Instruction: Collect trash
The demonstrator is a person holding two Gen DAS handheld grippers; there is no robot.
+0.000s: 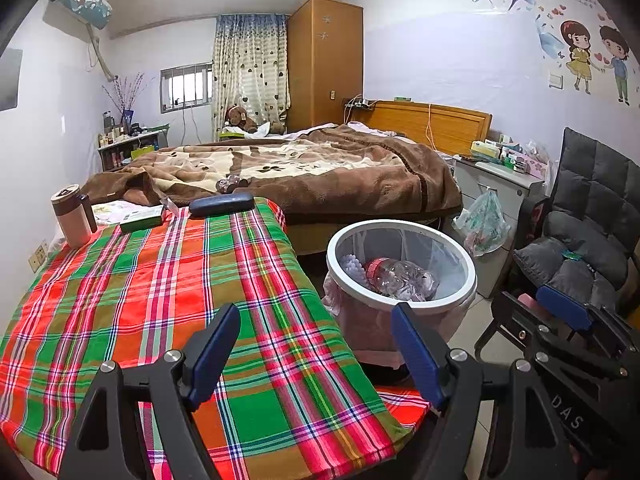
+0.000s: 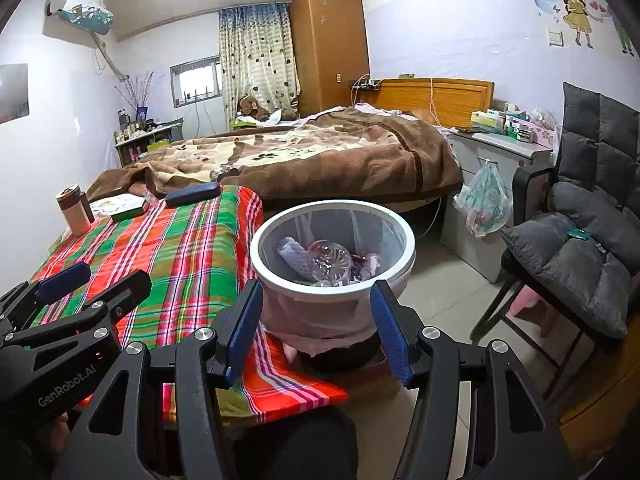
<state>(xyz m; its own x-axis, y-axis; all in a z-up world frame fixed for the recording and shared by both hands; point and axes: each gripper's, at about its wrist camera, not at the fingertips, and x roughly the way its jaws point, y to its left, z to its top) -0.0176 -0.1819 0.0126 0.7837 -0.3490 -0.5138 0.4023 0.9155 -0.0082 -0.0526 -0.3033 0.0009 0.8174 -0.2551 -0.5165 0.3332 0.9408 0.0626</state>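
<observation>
The plaid-clothed bench (image 1: 168, 280) carries a pink lidded tumbler (image 1: 71, 216), a flat green box (image 1: 142, 218) — and a dark oblong case (image 1: 221, 203).

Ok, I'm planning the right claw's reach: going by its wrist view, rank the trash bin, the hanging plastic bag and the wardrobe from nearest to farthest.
1. Trash bin: nearest, just beyond the right claw, straight ahead.
2. Plastic bag: farther, to the right, hanging on the grey cabinet.
3. Wardrobe: farthest, behind the bed.
</observation>
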